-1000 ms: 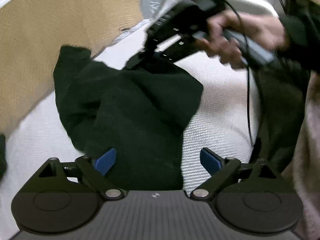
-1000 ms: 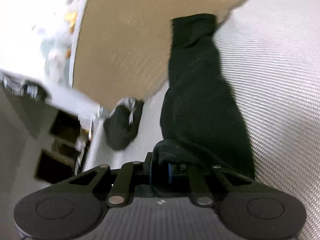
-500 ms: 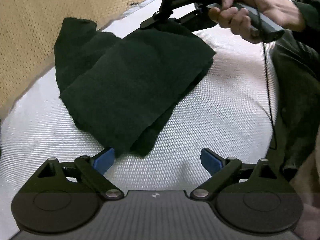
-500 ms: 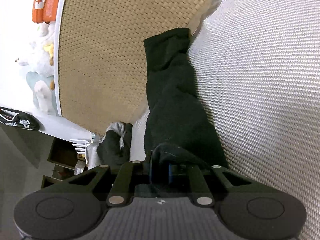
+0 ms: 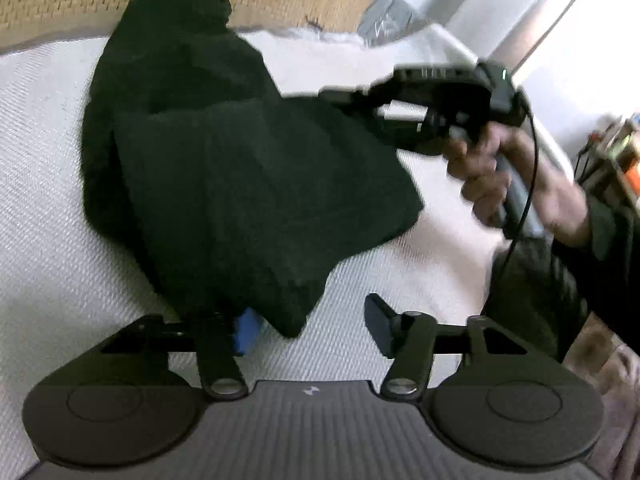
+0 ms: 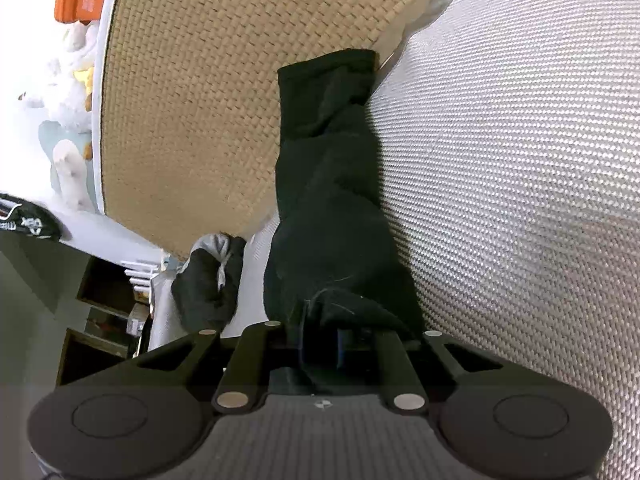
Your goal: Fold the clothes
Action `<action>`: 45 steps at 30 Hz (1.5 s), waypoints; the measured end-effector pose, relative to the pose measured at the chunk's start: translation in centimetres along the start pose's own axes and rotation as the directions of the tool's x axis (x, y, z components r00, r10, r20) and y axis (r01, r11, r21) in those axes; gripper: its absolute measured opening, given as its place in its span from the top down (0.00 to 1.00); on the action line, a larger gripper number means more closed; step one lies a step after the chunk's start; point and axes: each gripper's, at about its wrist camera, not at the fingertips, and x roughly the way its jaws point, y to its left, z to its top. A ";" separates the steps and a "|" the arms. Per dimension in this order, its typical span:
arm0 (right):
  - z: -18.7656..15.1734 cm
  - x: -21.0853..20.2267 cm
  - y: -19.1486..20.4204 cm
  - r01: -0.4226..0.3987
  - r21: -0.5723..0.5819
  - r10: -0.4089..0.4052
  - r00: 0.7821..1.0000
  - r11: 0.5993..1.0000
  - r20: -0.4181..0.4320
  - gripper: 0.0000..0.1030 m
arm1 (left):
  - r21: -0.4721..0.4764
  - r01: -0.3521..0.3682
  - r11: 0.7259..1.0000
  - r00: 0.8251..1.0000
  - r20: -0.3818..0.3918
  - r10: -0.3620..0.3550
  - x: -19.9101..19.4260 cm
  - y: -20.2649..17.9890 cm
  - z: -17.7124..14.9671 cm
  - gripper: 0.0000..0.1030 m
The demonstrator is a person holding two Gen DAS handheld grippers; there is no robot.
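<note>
- The black garment (image 5: pixel 248 184) lay folded on the white woven bed surface (image 5: pixel 52 248), its far end running up against the tan woven mat (image 6: pixel 208 92).
- The left gripper (image 5: pixel 312 326) sat at the garment's near corner; its jaws had just been closing, yet still stood apart, the blue pad (image 5: pixel 247 330) tucked under the cloth edge and the other finger (image 5: pixel 378 322) over bare bed surface. Whether the pad pressed on the cloth could not be told.
- The right gripper (image 6: pixel 326 346) had its fingers drawn close, pinching a bunched corner of the garment; the left view showed it at the garment's far right edge, held by a hand (image 5: pixel 504 176).
- Open bed surface lay to the right of the garment in both views.
- A second dark bundle (image 6: pixel 208 280) sat at the bed's edge, just beside the garment.
</note>
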 end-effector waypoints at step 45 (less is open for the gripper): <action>-21.7 3.4 10.0 0.271 -0.874 -0.322 0.852 -0.402 0.413 0.38 | -0.469 0.033 0.883 0.943 0.307 0.127 -1.4 3.0 4.3 0.75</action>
